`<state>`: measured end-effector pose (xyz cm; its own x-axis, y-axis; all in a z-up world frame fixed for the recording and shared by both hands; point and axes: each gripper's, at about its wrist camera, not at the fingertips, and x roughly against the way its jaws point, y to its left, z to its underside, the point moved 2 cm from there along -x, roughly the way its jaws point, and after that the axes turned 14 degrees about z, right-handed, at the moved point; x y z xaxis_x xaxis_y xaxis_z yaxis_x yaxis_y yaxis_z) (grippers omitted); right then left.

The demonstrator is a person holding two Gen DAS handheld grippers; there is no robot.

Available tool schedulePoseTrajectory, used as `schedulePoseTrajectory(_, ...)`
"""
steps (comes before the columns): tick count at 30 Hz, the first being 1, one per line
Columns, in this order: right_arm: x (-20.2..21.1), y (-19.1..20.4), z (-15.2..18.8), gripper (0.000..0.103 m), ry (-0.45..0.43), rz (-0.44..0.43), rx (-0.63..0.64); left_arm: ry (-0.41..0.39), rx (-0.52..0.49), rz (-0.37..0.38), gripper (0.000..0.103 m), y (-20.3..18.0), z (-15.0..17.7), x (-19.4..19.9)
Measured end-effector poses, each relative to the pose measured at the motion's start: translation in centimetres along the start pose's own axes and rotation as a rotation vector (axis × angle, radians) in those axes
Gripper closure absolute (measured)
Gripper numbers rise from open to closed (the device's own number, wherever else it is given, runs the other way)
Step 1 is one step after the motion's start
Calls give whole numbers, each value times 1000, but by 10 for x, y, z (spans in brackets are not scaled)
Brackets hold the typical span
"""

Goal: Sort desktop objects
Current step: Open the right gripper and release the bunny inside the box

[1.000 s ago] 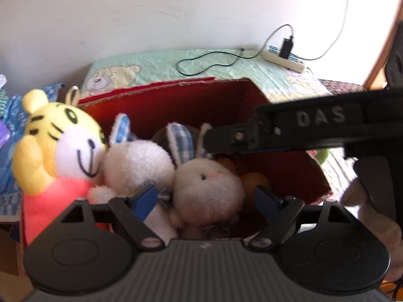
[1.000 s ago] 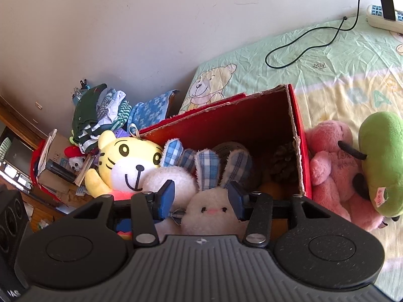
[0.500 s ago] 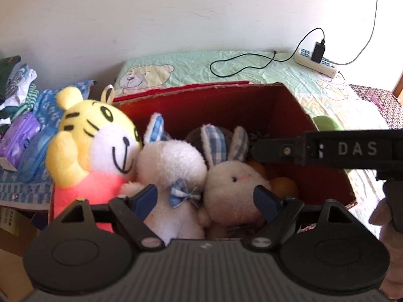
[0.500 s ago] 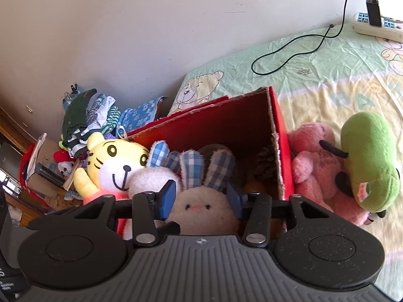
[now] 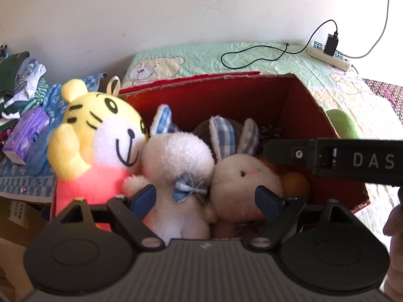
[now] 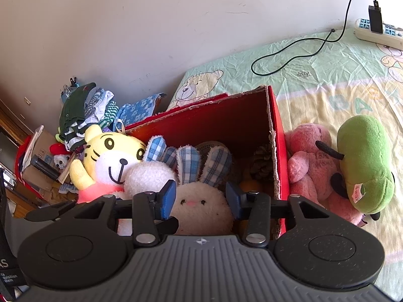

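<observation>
A red cardboard box [image 5: 226, 100] [image 6: 226, 125] holds a yellow tiger plush [image 5: 100, 138] [image 6: 110, 156], a white bunny with a blue bow [image 5: 176, 166] [image 6: 148, 176] and a beige bunny with plaid ears [image 5: 241, 176] [image 6: 201, 209]. My left gripper [image 5: 204, 198] hangs over the box's near side, its jaws opening, with both bunnies seen between the fingers and no pad touching them. My right gripper [image 6: 200, 198] [image 5: 269, 149] stands over the beige bunny's head, its jaws closing. The head lies between the pads, which do not press on it.
A pink plush [image 6: 312, 166] and a green plush [image 6: 365, 166] lie on the bear-print sheet [image 6: 314, 80] right of the box. A pine cone [image 6: 262, 163] and an orange ball [image 5: 294, 183] sit inside it. Piled clothes [image 6: 83, 113] are left; a power strip [image 5: 330, 55] with cable lies behind.
The left wrist view has swung left, so the toys now sit further right in it and the right gripper's arm has slid to the right edge. The right jaws have narrowed a little.
</observation>
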<state>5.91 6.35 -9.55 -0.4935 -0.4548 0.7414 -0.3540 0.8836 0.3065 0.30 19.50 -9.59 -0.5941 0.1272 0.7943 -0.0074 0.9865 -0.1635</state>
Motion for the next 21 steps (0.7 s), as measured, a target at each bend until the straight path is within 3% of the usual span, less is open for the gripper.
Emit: schedulePoseTrajectory(21,1,4,6,56,-45,16,64,2,5,-28,14,-4,3,-1)
